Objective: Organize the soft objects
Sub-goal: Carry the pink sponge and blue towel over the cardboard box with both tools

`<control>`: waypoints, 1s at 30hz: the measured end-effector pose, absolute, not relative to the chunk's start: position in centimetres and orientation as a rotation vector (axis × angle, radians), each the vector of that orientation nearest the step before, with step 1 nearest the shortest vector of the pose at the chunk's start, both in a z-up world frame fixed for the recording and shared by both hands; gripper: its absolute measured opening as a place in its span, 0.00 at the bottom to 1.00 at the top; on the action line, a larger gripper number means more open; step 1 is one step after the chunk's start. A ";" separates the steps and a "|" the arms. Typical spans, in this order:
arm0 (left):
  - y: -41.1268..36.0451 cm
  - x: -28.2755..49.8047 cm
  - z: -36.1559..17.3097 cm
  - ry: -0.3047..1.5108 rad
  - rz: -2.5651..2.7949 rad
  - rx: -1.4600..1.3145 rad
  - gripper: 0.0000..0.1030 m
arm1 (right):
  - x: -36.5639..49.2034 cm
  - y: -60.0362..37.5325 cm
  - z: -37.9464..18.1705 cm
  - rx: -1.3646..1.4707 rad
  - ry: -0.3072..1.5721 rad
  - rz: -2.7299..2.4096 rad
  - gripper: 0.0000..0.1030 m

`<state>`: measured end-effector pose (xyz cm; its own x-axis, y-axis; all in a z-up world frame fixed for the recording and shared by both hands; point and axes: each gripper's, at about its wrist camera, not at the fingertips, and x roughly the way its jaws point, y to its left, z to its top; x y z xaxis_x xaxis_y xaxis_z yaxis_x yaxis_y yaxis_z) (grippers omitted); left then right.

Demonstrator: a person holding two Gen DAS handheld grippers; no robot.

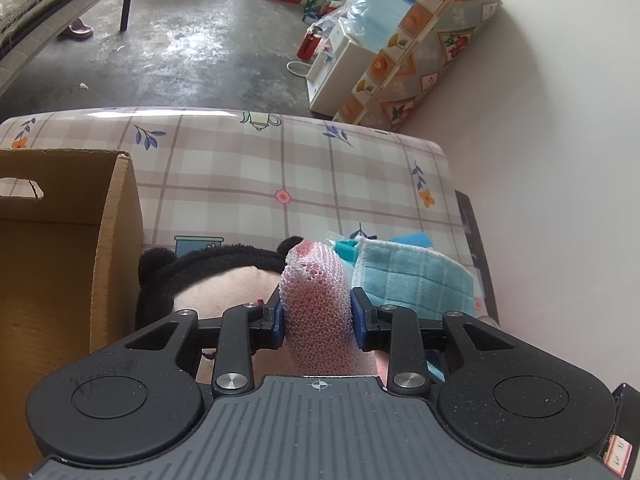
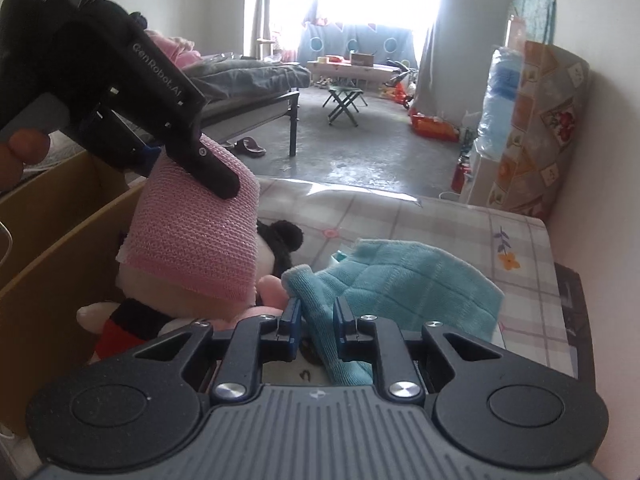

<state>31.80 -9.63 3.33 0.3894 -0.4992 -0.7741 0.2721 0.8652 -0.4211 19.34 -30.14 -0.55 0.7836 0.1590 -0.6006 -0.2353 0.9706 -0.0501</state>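
Right up against the lens, the left gripper (image 1: pixel 318 318) has its blue pads clamped on a pink mesh cloth (image 1: pixel 316 300), squeezed into a tall bunch between them. From the right wrist view you can see that same cloth hanging as a wide sheet, held up off the table, just over the edge of the cardboard box (image 1: pixel 60 240).

The right gripper (image 2: pixel 316 320) is down low with a fold of the teal towel (image 2: pixel 400 280) sitting between its fingers. The gap looks narrow, but honestly I can't tell if it's actually pinching or just straddling the fold.

My guess at the step: get the pink cloth into the box. To do it well I'd carry it fully past the near wall and lower it until most of the fabric is inside before letting go, since a floppy mesh like that will likely catch on the rim and drape half out otherwise.

Stuff in the way: a plush toy (image 2: pixel 192 308) with black ears lies right against the box wall, directly under the hanging cloth, so the mesh could snag or land on it instead. The towel overlaps something blue at its far side, hard to say what. Everything sits on a table with a checked floral tablecloth (image 1: pixel 280 160), wall close on the right, so the right side has little swing room.
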 end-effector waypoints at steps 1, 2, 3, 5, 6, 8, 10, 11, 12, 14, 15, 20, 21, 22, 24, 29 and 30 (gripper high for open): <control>-9.6 31.8 3.3 1.067 -0.496 -0.241 0.30 | 19.8 -30.0 -0.7 -0.129 0.643 0.217 0.18; -9.6 31.9 3.3 1.070 -0.497 -0.241 0.30 | 20.3 -29.9 -0.8 -0.128 0.655 0.220 0.18; -9.6 31.9 3.3 1.075 -0.497 -0.242 0.30 | 20.7 -29.9 -1.0 -0.120 0.668 0.222 0.18; -9.7 32.0 3.2 1.083 -0.498 -0.242 0.30 | 21.3 -30.2 -1.3 -0.091 0.682 0.224 0.17; -9.7 32.0 3.1 1.085 -0.497 -0.244 0.29 | 21.4 -30.5 -1.3 -0.067 0.682 0.222 0.12; -9.7 31.8 3.2 1.076 -0.499 -0.241 0.28 | 20.8 -31.1 -0.9 -0.022 0.651 0.199 0.06; -9.7 31.5 3.4 1.053 -0.510 -0.238 0.28 | 19.7 -31.7 0.1 0.016 0.603 0.184 0.06; -9.7 31.3 3.7 1.043 -0.517 -0.236 0.28 | 19.1 -32.0 0.8 0.030 0.576 0.179 0.06; -9.6 31.0 3.9 1.035 -0.525 -0.240 0.28 | 18.4 -32.2 1.5 0.038 0.543 0.168 0.06; -9.4 30.3 4.8 1.012 -0.536 -0.251 0.28 | 17.1 -32.3 3.1 0.040 0.487 0.154 0.06; -9.2 29.9 5.4 0.998 -0.541 -0.255 0.28 | 16.4 -32.4 4.0 0.044 0.459 0.151 0.06; -6.9 27.1 9.1 0.912 -0.549 -0.275 0.28 | 14.0 -31.9 8.1 0.067 0.361 0.167 0.06; -6.2 26.4 9.9 0.892 -0.550 -0.275 0.28 | 13.6 -31.6 8.9 0.071 0.346 0.177 0.06; -5.4 25.7 10.6 0.874 -0.548 -0.275 0.28 | 13.2 -31.3 9.7 0.077 0.332 0.189 0.06; -3.6 24.3 12.2 0.836 -0.541 -0.275 0.28 | 12.5 -30.1 11.2 0.083 0.305 0.221 0.06; 1.8 21.3 15.5 0.746 -0.494 -0.276 0.28 | 11.2 -26.2 15.0 0.087 0.239 0.323 0.06; 2.8 20.8 16.0 0.729 -0.481 -0.274 0.28 | 11.3 -25.3 15.6 0.086 0.229 0.343 0.06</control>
